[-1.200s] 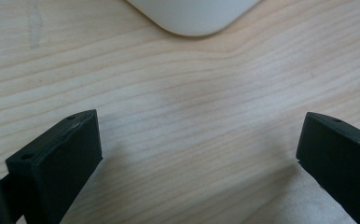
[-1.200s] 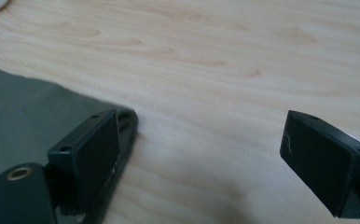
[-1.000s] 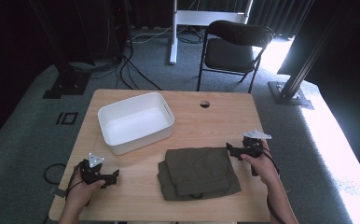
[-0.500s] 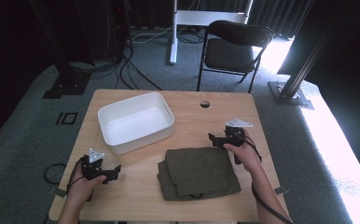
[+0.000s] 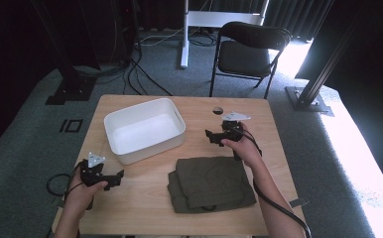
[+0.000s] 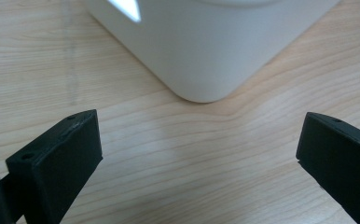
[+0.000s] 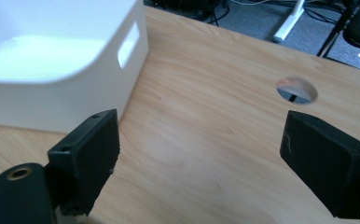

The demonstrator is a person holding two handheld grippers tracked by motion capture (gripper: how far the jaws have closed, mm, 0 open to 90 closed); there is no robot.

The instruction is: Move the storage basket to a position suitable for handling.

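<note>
A folded olive-green cloth (image 5: 212, 183) lies on the wooden table (image 5: 199, 114), near its front edge. An empty white bin (image 5: 145, 130) stands at the left centre. My left gripper (image 5: 114, 178) rests low at the front left, just in front of the bin, jaws open and empty. In the left gripper view my left gripper (image 6: 199, 158) faces a rounded corner of the bin (image 6: 206, 46). My right gripper (image 5: 210, 136) hovers beyond the cloth, right of the bin, open and empty. In the right gripper view my right gripper (image 7: 201, 163) points at bare wood beside the bin (image 7: 52, 60).
A round cable hole (image 5: 218, 110) pierces the table behind the right gripper, also the hole (image 7: 296, 90) ahead of its jaws. A black folding chair (image 5: 249, 54) stands behind the table. Cables lie on the carpet. Bare wood stretches between the bin and the cloth.
My right gripper has moved left and away from the person, from the cloth's right side to a spot beyond the cloth, near the bin. The left gripper has hardly shifted.
</note>
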